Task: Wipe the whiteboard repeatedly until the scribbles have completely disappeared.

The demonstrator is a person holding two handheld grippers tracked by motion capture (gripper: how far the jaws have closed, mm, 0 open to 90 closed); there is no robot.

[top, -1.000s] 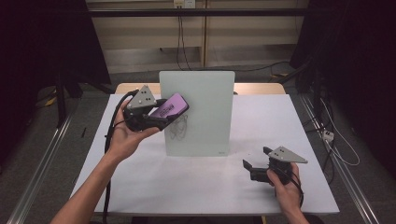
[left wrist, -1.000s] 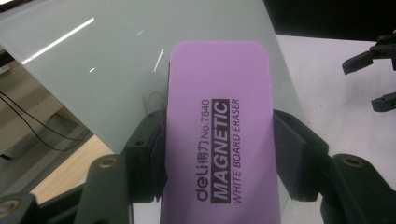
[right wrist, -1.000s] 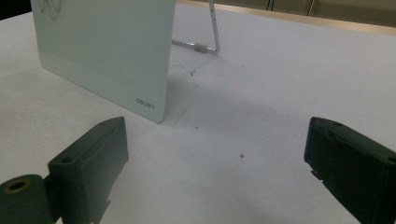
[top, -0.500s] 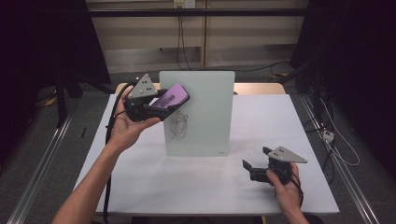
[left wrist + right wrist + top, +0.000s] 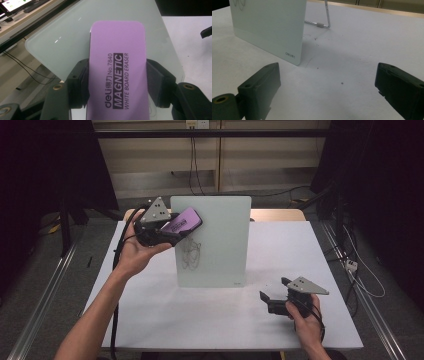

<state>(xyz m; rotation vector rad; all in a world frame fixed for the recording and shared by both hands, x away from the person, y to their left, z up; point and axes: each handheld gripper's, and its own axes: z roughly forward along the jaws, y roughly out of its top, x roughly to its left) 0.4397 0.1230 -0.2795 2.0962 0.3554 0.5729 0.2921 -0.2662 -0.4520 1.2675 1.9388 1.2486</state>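
Observation:
A purple magnetic whiteboard eraser (image 5: 181, 223) is clamped between the jaws of my left gripper (image 5: 172, 227), which is held up at the top left corner of the upright glass whiteboard (image 5: 220, 235). The left gripper view has the eraser (image 5: 117, 42) lengthwise between both pads (image 5: 81, 82), with the whiteboard (image 5: 75, 32) just behind it. A dark scribble (image 5: 190, 254) marks the board's lower left. My right gripper (image 5: 275, 289) rests on the table at the front right, open, with nothing between its jaws (image 5: 328, 68).
The white table (image 5: 150, 310) carries the board, which leans on a wire stand (image 5: 325, 17) behind it. The board's lower right corner (image 5: 292, 56) lies a short way ahead of the right gripper. Cables trail over the floor beyond the table.
My left gripper has lifted the eraser a little higher along the board's left edge. The right gripper has stayed where it was.

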